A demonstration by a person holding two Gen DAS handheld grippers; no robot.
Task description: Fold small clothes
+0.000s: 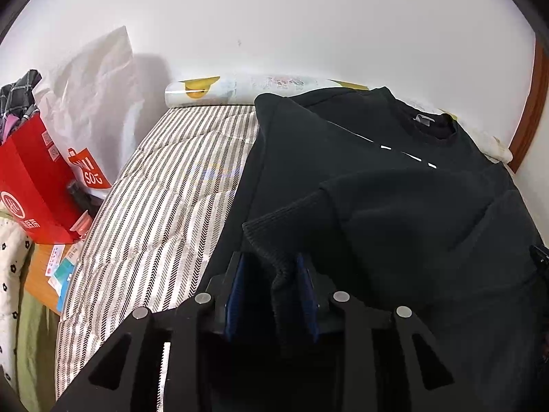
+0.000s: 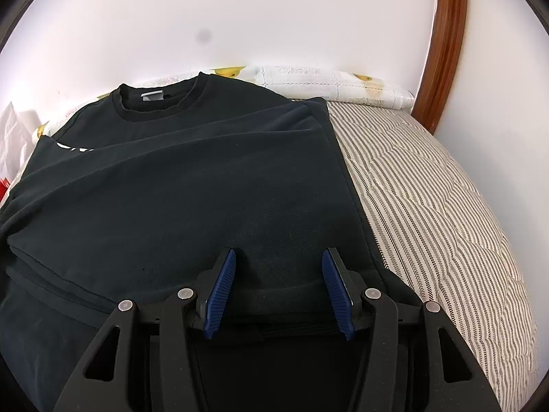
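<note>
Lying on the grey-and-white striped quilted bed (image 2: 429,185), the black cotton crew-neck sweatshirt (image 2: 192,185) is spreading ahead of both tools. The left hand-held gripper (image 1: 271,292) is standing partly open, the ribbed black sleeve cuff (image 1: 271,250) hanging loosely between its blue pads. The right hand-held gripper (image 2: 279,292) is hovering open over the folded fabric, gripping nothing.

Premises: a domestic bedroom. A bed (image 2: 446,206) with a grey-and-white striped quilted cover stands against a plain white wall (image 1: 308,27), a curved wooden headboard (image 2: 446,34) at its right end. A patterned roll (image 1: 240,89) lies along the bed's far edge. At the bed's left edge: a red paper bag (image 1: 27,185), a white plastic bag (image 1: 92,103)
</note>
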